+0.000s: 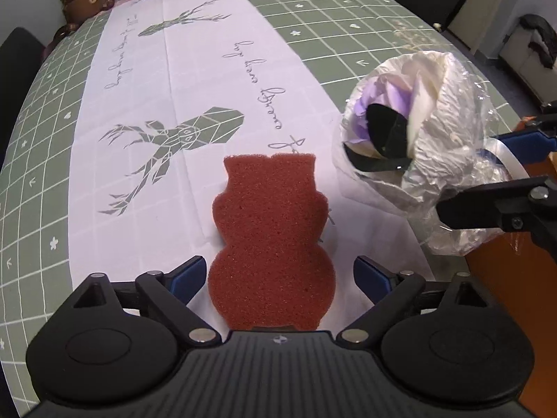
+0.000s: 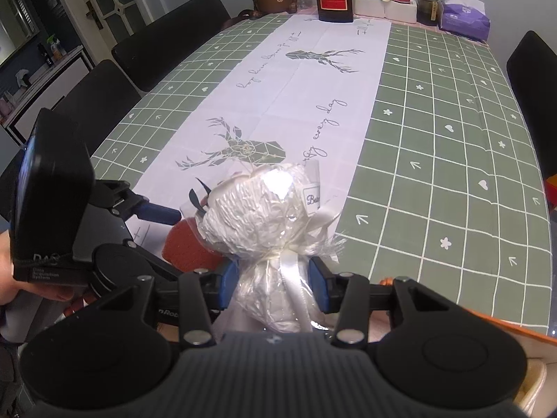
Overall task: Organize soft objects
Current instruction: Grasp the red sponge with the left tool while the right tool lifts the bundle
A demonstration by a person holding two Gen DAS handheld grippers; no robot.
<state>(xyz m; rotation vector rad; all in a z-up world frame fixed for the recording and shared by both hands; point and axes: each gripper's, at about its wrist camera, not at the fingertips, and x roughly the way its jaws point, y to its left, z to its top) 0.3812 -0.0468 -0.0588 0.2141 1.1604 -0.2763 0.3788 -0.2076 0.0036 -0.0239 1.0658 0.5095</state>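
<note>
Near the desk (image 1: 104, 111) edge, left claw (image 1: 278, 275) sits spread wide around the sponge (image 1: 271, 244), right claw (image 2: 275, 285) pinching the wrapped bundle (image 2: 264, 209), so next it probably needs closing on that sponge.

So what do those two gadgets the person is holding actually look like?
Both are black plastic. The left gripper and right gripper each have a ribbed dark-grey body, two round black discs, linkage bars with silver pins, and blue finger pads. A black boxy unit with small white lettering sits on the left one.
</note>
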